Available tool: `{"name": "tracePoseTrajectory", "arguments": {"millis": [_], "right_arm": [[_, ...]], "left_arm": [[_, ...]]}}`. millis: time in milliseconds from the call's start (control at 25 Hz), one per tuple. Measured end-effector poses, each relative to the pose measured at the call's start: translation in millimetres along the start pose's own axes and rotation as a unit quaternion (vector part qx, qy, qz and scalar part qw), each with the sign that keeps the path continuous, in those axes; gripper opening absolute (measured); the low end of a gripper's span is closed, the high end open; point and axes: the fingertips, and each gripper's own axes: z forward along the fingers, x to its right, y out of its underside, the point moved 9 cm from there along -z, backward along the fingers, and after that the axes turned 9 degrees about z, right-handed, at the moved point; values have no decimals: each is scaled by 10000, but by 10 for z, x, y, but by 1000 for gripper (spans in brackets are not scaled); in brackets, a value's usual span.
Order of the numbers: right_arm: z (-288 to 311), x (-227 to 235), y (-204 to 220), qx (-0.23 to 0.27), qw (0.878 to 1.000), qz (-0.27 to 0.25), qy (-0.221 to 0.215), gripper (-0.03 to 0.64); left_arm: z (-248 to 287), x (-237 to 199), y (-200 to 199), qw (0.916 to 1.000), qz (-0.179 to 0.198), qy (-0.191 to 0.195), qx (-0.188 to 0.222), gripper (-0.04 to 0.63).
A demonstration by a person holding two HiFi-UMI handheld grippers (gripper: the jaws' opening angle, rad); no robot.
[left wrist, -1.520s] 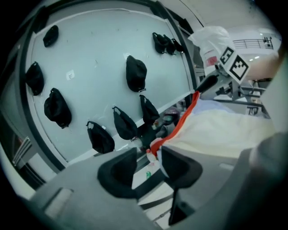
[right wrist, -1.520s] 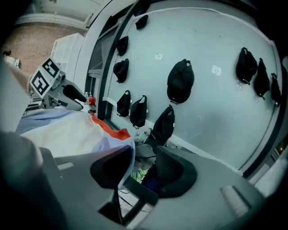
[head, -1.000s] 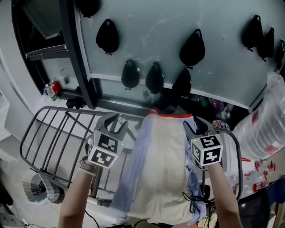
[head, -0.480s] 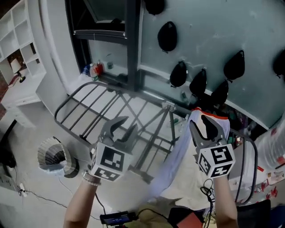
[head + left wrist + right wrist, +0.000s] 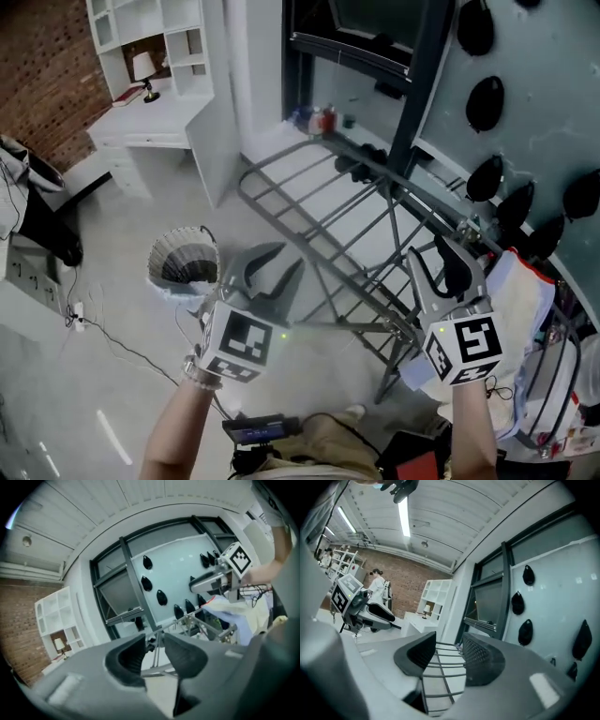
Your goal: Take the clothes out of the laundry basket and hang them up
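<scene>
Head view: the left gripper (image 5: 272, 272) and right gripper (image 5: 442, 267) are both held out level over the grey drying rack (image 5: 370, 325). Left gripper view: the claw stands part spread, having just been closing a little, with nothing between the pads; only the rack's bars show through the gap. Right gripper view: that claw is spread too and carries nothing, again with only bars behind the gap. Neither claw touches the rack or any cloth. Clothes: a cream and pale-blue bundle of garments (image 5: 525, 300) hangs over the rack's right end, just beside the right gripper's marker cube and below the black pear-shaped pieces (image 5: 492, 175) on the glass panel. Most of the rack's rails, centre and left, are bare. The laundry basket (image 5: 183, 262), ribbed and pale, stands on the floor to the left of the rack, near the left gripper in the picture but well below it. Its contents are too small to make out, bar a pale patch at the near rim. A white shelving unit with a lamp (image 5: 142, 66) stands beyond, against a brick wall. Judgement: at least 1 load is hung, and with 2 empty claws and open rail space, the next step is probably another reach into the basket, if anything is left there.
</scene>
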Motion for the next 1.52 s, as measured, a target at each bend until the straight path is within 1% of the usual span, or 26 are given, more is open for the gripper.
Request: {"name": "tracePoseTrajectory", "arguments": {"millis": [200,400,640,800,920,1040,1120,1240,1400,1480,1520], "right_arm": [[287,-835,-67,151,9984,78,-535,166],[541,-1488,-92,236,9928,199,-1156,166],[958,-2240,39,250,9764,524,-2080,166],[1308,-2650,101,219,9632,571,-2617,166],[1577,-2881,202,105,9566,363,-2889,166],[1866,-3046,322,46,9500,3,-3121,166],[2089,-3148,400,7,9451,-120,-3266,166],[2441,-3278,528,-152,9392,-92,-3428,166],[2881,-3421,734,-398,9319,80,-3603,166],[3069,-3523,864,-513,9256,116,-3749,166],[3152,-3581,938,-577,9221,104,-3825,166]], "left_arm": [[-776,-335,484,9986,-81,-473,-213,112],[-1417,-570,799,9940,-87,-977,-473,110],[-1988,-752,1219,9842,-313,-1557,-787,109],[-2265,-921,1482,9746,-485,-1940,-1005,109],[-2361,-1072,1668,9678,-545,-2177,-1144,109],[-2346,-1253,1880,9633,-595,-2296,-1260,109],[-2312,-1395,2060,9602,-694,-2349,-1341,109],[-2240,-1611,2307,9559,-778,-2433,-1449,109],[-2117,-1870,2569,9511,-930,-2548,-1479,109],[-2073,-1964,2704,9484,-1006,-2574,-1556,109],[-2057,-1994,2773,9459,-1113,-2601,-1589,109]]}}
